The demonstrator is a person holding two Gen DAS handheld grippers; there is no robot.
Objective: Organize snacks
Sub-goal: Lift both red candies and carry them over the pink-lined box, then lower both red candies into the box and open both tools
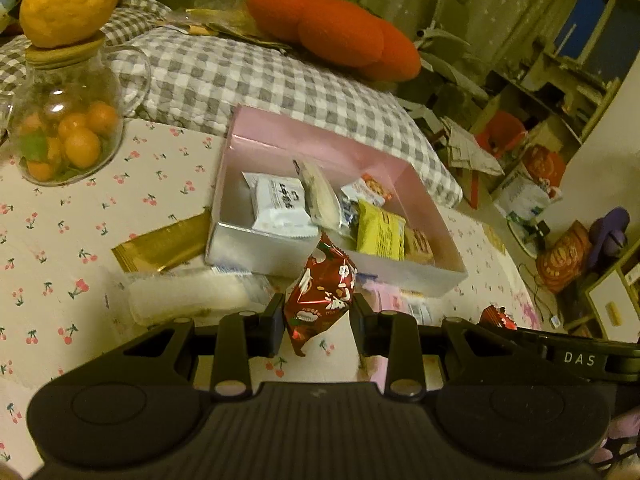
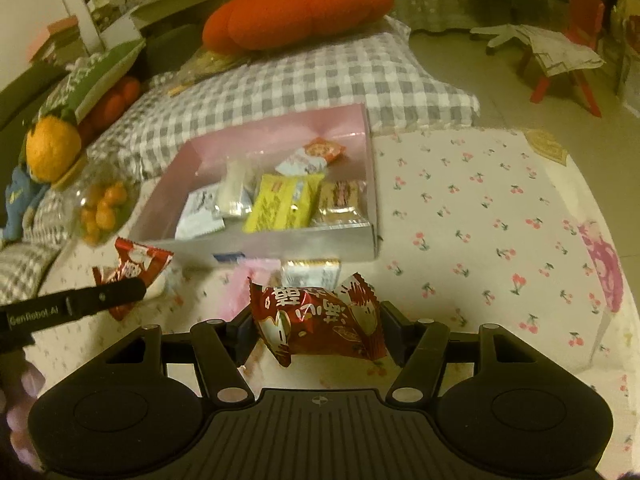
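**Background clutter around the cherry-print worktop**

The worktop (image 2: 480, 208) has a white cloth with little cherries on it. At the left edge there's a glass jar (image 1: 64, 128) full of small orange fruits, wooden lid on top, and a big lemon-looking citrus (image 1: 68, 0) balanced on that lid. Behind the worktop sits a grey gingham cushion (image 1: 248, 76) with a fat red-orange plush pillow (image 1: 332, 28) lying on it. Further back on the floor: a red chair (image 2: 576, 40) holding papers, some shelving (image 1: 580, 56), and a purple thing (image 1: 610, 236) that may be a toy, too blurry to say.
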